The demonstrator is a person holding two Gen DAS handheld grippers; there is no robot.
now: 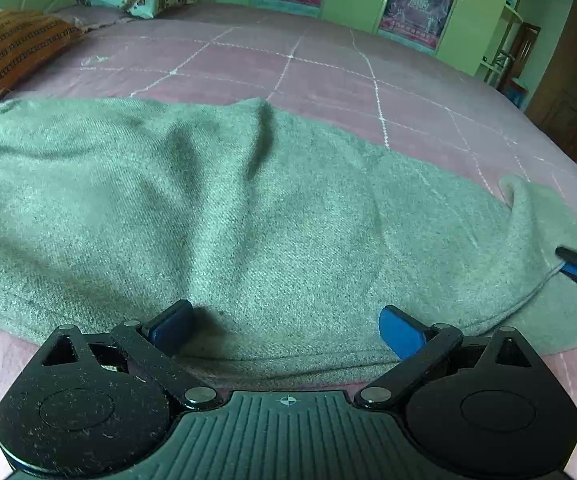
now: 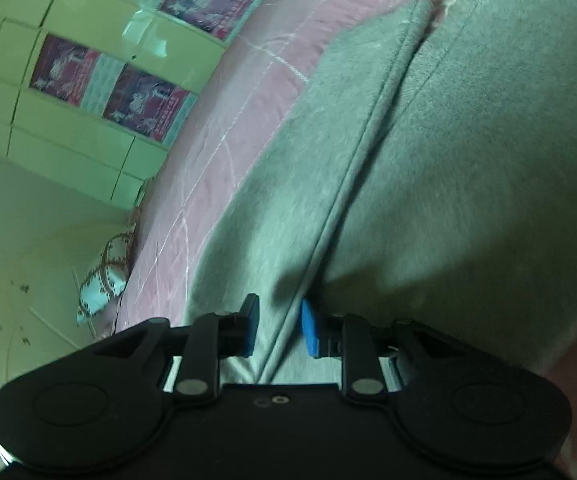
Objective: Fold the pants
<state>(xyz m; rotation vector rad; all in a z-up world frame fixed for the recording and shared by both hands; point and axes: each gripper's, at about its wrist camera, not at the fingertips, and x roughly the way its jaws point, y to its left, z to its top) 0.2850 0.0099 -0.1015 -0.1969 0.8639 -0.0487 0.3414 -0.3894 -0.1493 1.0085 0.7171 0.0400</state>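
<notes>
My left gripper [image 1: 286, 330] gapes over the pants [image 1: 248, 220]; my right gripper [image 2: 278, 330] straddles their hem, unclamped, lower centre.

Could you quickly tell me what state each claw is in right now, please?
Left claw: open, fingers spread over the grey pants, gripping nothing.
Right claw: open, a folded edge of the pants between its pads, not clamped.
</notes>
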